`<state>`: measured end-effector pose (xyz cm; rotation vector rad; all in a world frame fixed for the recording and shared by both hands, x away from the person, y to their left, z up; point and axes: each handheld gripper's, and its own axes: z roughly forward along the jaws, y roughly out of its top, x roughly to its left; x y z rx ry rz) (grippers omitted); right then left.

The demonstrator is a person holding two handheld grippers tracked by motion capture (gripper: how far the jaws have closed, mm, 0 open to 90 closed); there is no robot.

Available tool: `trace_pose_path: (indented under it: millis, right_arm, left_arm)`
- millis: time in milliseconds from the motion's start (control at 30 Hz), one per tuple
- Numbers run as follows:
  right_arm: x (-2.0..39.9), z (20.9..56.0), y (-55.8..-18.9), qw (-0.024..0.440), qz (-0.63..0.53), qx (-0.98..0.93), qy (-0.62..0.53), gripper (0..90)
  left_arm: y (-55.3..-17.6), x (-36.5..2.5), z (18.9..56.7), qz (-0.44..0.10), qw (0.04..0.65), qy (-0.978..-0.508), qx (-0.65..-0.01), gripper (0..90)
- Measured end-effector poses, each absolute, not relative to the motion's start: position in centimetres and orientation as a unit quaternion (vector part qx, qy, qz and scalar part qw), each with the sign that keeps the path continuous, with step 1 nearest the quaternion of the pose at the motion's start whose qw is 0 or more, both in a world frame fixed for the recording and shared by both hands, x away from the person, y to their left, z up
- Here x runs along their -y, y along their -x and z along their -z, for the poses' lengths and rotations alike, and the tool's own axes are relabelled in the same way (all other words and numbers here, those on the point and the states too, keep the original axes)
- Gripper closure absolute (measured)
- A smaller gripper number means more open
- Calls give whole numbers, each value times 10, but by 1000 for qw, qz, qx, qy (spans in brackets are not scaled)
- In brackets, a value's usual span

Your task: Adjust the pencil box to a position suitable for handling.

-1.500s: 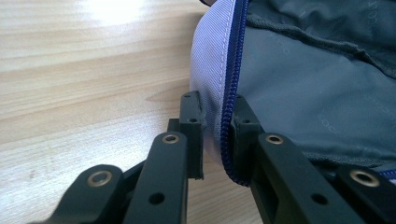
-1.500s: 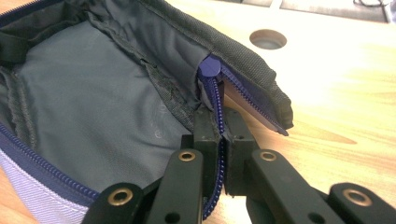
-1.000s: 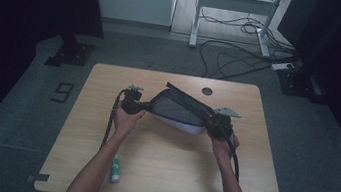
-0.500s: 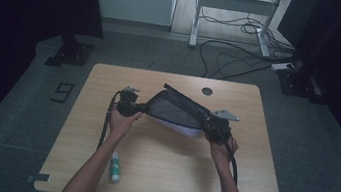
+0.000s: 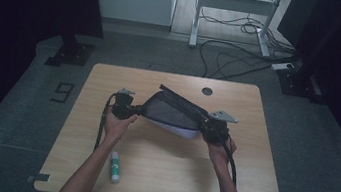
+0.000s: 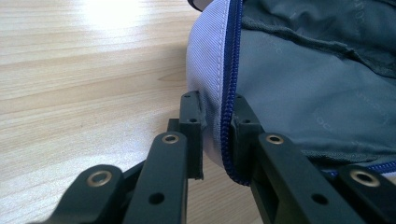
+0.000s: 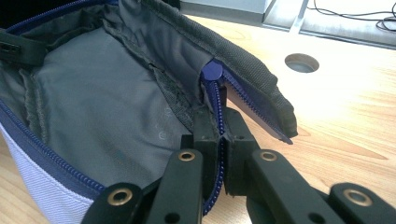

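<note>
Pouch: grey fabric pouch (image 5: 173,114) with a blue zipper, middle of the table (image 5: 156,185) in the high view, stretched between both grippers.
Left gripper: left gripper (image 6: 215,135) is pinching the pouch's pale edge, jaws clamped tight on the fabric and zipper tape, one pad each side; in the high view it sits left of centre (image 5: 131,112).
Right gripper: right gripper (image 7: 218,135) is squeezed on the zipper seam at the pouch's other end, just below the round blue pull; right of centre in the high view (image 5: 208,129).
Long axis: runs across the frame, left gripper to right gripper, dipping slightly toward the lower right.
Facing: mouth gapes open, grey lining on show, dark flap lifted toward the top of the frame.
Glue stick: glue stick (image 5: 114,167) lies on the wood at lower left, well apart from the pouch.
</note>
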<state>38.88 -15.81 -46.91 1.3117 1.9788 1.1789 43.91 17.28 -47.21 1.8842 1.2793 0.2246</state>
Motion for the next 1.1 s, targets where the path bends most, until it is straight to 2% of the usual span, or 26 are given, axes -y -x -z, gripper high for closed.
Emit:
trace_pose_path:
  millis: [1100]
  right_arm:
    - [150, 465, -356, 236, -446, -733, -456, 851]
  left_arm:
    - [-403, -188, 471, -73, 435, -744, -503, 793]
